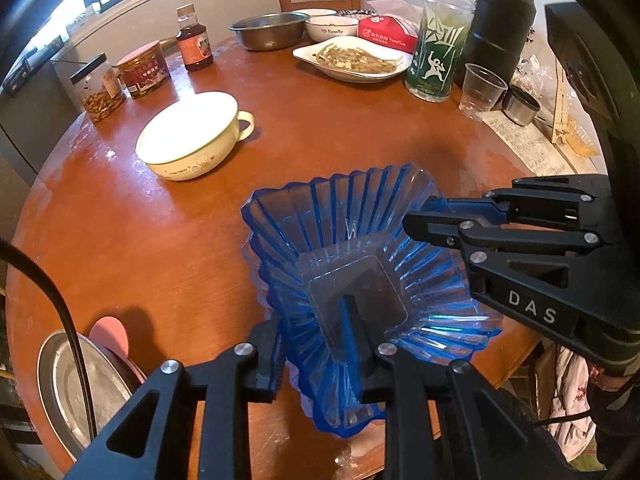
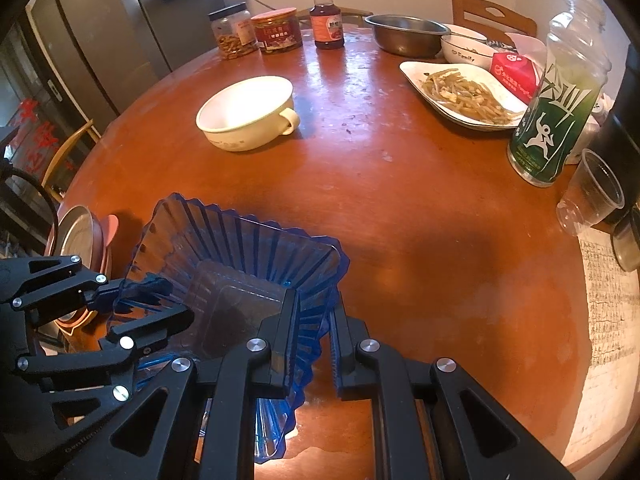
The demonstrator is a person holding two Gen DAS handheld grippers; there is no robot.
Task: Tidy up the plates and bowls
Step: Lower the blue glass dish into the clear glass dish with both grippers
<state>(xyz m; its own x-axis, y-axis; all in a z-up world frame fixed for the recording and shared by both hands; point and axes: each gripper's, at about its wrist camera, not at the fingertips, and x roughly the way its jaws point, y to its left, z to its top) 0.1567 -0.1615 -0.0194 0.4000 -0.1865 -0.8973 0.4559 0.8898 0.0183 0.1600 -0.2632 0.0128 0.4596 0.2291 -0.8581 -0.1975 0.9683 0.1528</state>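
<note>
We have the blue ribbed plastic bowl (image 1: pixel 360 280) at the near edge of the round wooden bench (image 1: pixel 320 140). Our right hand-held gripper (image 2: pixel 312 340) is clamped on its rim; our left hand-held gripper's (image 1: pixel 320 360) fingers straddle the opposite rim, slightly apart.

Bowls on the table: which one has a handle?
The cream bowl alone mid-table, with a loop handle on its side. The blue ribbed bowl, steel bowl and white bowl have none.

Both tongs, left (image 1: pixel 316 344) and right (image 1: pixel 420 216), straddle the blue ribbed bowl's (image 1: pixel 352 248) rim above the table (image 1: pixel 160 240).
</note>
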